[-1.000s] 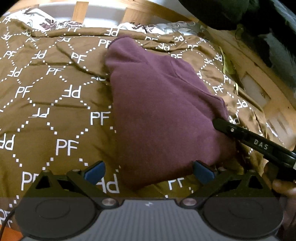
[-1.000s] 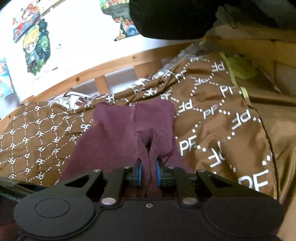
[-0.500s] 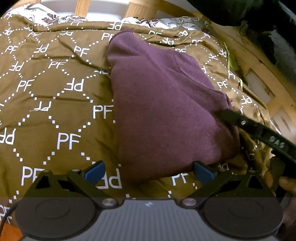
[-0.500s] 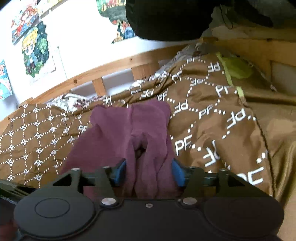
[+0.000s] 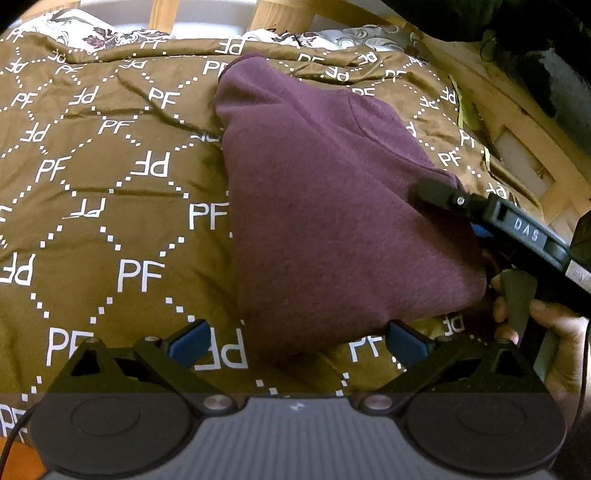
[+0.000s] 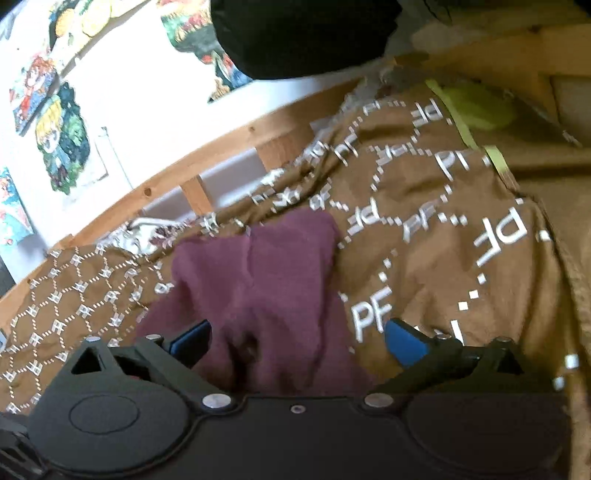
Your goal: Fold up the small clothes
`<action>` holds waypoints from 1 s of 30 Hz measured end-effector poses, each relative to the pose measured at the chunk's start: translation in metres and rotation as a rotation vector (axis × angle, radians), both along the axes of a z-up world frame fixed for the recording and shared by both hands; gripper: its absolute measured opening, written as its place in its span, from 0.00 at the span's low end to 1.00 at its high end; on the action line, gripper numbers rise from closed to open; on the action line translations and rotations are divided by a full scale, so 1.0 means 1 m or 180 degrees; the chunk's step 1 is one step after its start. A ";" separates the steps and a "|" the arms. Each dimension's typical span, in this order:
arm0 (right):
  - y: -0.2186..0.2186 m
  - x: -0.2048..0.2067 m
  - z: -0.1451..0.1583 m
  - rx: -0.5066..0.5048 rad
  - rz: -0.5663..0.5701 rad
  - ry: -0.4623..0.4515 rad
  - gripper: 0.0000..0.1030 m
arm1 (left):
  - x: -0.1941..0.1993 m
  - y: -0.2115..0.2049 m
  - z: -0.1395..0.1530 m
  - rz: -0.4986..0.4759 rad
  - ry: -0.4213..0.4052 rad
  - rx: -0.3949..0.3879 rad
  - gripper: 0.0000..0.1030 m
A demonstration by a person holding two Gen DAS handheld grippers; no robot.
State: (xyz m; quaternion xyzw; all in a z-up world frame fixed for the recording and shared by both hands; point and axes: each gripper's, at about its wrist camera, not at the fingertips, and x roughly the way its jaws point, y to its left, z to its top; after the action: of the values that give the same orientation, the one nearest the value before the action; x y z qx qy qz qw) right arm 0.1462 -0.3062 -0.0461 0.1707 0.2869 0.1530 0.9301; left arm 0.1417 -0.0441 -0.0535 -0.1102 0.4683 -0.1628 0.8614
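A maroon garment (image 5: 332, 206) lies folded on the brown "PF" bedspread (image 5: 110, 192). My left gripper (image 5: 297, 341) hovers open just short of its near edge, nothing between the blue pads. In the left wrist view the right gripper's black finger (image 5: 443, 194) rests over the garment's right corner, held by a hand (image 5: 554, 325). In the right wrist view the same maroon garment (image 6: 266, 280) lies between the widely spread jaws of my right gripper (image 6: 299, 339), which are still opening; the pads (image 6: 404, 341) do not press on the cloth.
A wooden bed rail (image 6: 184, 170) runs behind the bedspread, with posters (image 6: 62, 147) on the white wall. A floral pillow (image 5: 92, 33) lies at the headboard. A dark bulky mass (image 6: 303, 33) hangs at the top. A yellow-green cloth (image 6: 476, 107) lies at the far right.
The right gripper's jaws went from pinching a fold of the maroon garment to wide apart, letting it go; the garment settled flatter. The left gripper stayed put and open.
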 end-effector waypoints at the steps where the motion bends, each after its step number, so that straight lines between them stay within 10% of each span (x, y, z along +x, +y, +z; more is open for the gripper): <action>1: 0.001 -0.001 -0.002 -0.0027 0.0022 -0.0014 0.97 | 0.000 -0.001 0.000 -0.0004 0.0005 0.0012 0.99; 20: 0.014 -0.004 -0.011 -0.0349 0.0099 -0.0052 0.99 | -0.008 -0.005 0.012 -0.0217 -0.0240 -0.0189 0.99; 30: 0.013 -0.005 -0.011 -0.0339 0.0107 -0.0070 0.99 | -0.004 0.025 0.028 0.0253 -0.0625 -0.0402 1.00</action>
State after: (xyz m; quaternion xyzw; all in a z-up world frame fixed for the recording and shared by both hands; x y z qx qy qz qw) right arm 0.1410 -0.2929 -0.0573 0.1144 0.2873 0.1549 0.9383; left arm 0.1374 -0.0194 -0.0250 -0.1663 0.3658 -0.1676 0.9003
